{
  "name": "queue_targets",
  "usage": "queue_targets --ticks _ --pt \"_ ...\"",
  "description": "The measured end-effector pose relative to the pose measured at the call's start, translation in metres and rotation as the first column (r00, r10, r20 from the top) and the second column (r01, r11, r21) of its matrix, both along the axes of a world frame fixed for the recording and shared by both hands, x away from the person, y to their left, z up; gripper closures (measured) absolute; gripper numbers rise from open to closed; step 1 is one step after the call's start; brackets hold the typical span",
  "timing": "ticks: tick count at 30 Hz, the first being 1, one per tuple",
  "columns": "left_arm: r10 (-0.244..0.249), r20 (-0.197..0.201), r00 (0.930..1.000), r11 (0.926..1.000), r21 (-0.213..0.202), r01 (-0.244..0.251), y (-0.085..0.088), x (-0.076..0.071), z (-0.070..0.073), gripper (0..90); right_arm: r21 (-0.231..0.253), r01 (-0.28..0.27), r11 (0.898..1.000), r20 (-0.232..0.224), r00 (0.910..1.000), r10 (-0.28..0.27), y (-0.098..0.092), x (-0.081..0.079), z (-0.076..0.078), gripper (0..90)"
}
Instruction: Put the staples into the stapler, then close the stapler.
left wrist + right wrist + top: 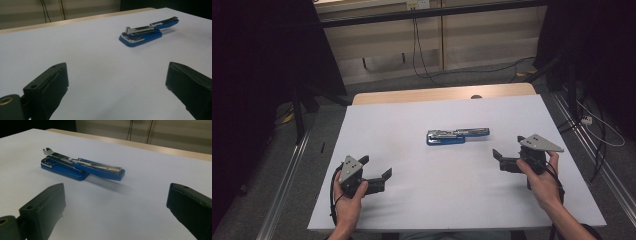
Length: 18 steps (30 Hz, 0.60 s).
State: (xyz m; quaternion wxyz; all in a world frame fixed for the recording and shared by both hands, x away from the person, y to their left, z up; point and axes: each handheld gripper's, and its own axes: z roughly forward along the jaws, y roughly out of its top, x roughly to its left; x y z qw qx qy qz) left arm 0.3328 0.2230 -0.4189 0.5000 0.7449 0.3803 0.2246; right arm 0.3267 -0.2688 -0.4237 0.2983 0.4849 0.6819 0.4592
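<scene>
- L side: my left gripper (375, 176) sits near-left of the stapler, well apart from it, low over the table (377, 125). Jaws spread wide, nothing between them; the left gripper view has bare white sheet in the gap.
- Centre: stapler (457, 136), blue w/ chrome top, lies flat on the white table a bit right of centre and toward the far half. It's swung open – top arm (100, 168) folded out past the base (63, 168), so it's one long strip. Arm end looks slightly raised off the sheet in the right gripper view, shadow under it.
- Handling (my guess): rigid metal + plastic, moderately heavy for its size, not fragile. Chrome rail prob slippery; hinge is free so the arm will flop if I lift by one end. Best hold = across the blue base sides, near the hinge/overlap, second tongs on the blue arm to steady or close it.
- R side: my right gripper (508, 152) is near-right of the stapler, closer than the L one, not touching. Jaws wide too, empty.
- Counts: 1 stapler, 2 grippers, 2 hands, 1 table. No other loose items on the table.
</scene>
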Motion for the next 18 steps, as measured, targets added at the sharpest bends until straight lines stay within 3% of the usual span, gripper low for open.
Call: queue_targets --ticks 5,11,18 --pt "0.002 -0.009 1.0 1.0 -0.003 -0.002 0.0 0.0 0.0 4.7 0.001 0.02 1.0 -0.006 0.9998 -0.02 -0.007 -0.008 -0.006 1.1" --pt "-0.024 -0.019 0.9995 0.9996 0.016 0.025 -0.006 0.002 -0.001 4.3 -0.019 0.025 1.0 -0.013 0.9996 -0.026 -0.003 -0.002 -0.008 1.9" --pt "-0.026 -0.021 0.9994 0.9996 0.006 0.026 -0.005 0.005 -0.003 4.3 0.015 0.002 1.0 -0.007 1.0 -0.002 -0.003 0.007 -0.011 2.6"
